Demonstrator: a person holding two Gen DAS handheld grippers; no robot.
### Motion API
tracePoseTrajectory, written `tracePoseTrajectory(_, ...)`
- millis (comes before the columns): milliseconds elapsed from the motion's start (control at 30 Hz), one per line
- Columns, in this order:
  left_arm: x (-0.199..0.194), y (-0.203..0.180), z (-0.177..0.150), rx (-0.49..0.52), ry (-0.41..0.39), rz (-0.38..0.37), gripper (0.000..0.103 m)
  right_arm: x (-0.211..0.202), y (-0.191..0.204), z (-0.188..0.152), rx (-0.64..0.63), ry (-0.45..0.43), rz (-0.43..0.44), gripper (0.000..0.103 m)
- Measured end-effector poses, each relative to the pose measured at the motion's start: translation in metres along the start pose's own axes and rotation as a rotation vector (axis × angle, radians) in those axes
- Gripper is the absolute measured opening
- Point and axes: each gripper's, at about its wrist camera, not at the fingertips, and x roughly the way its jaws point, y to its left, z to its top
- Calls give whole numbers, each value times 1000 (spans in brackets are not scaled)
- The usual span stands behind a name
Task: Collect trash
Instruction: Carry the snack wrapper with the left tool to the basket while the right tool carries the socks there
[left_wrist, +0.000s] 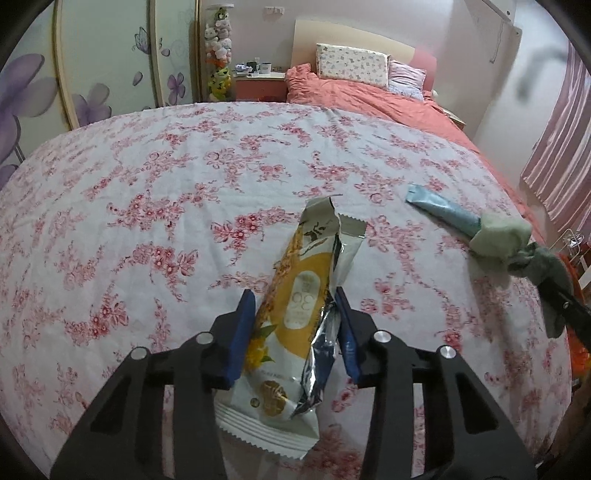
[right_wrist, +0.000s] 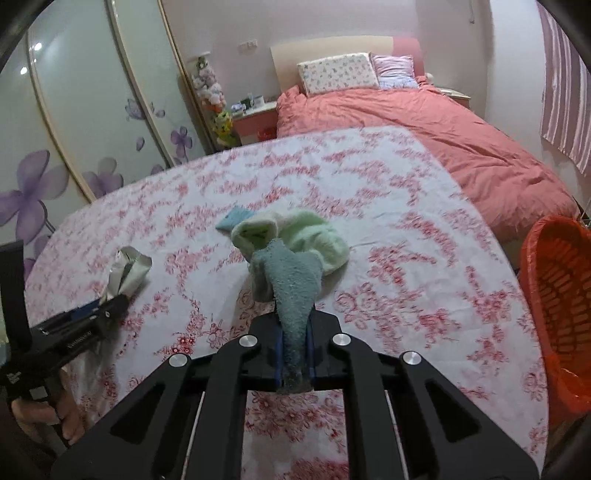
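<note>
A torn yellow-and-white snack wrapper (left_wrist: 295, 295) with a silver inside stands between the blue pads of my left gripper (left_wrist: 293, 295). Both pads press its sides, and its lower end lies over the gripper's frame. From the right wrist view the left gripper (right_wrist: 110, 306) shows at the left edge with the wrapper's silver top (right_wrist: 127, 273) sticking out. My right gripper (right_wrist: 295, 317) is shut on a fuzzy teal sock (right_wrist: 291, 284). A pale green sock (right_wrist: 310, 240) hangs bunched on its far end. A blue packet (left_wrist: 439, 210) lies on the floral tablecloth (left_wrist: 184, 184), partly under the green sock.
An orange basket lined with an orange bag (right_wrist: 554, 295) stands off the table's right edge. A bed with a salmon quilt (right_wrist: 424, 129) lies beyond the table. Wardrobe doors with purple flowers (right_wrist: 74, 147) run along the left. A person's hand (right_wrist: 40, 413) grips the left tool.
</note>
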Motion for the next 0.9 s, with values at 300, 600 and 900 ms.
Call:
tracePoseTrajectory(300, -35, -27, 11, 22, -61, -39, 42, -43, -19, 15, 48, -108, -2, 9)
tracePoseTrajectory(600, -89, -81, 19, 71, -152, -140, 42, -97, -41, 16, 69, -274, -59, 9)
tracePoseTrajectory(900, -127, -164, 14, 170, -210, -291, 42, -147, -97, 9, 196, -442, -177, 9)
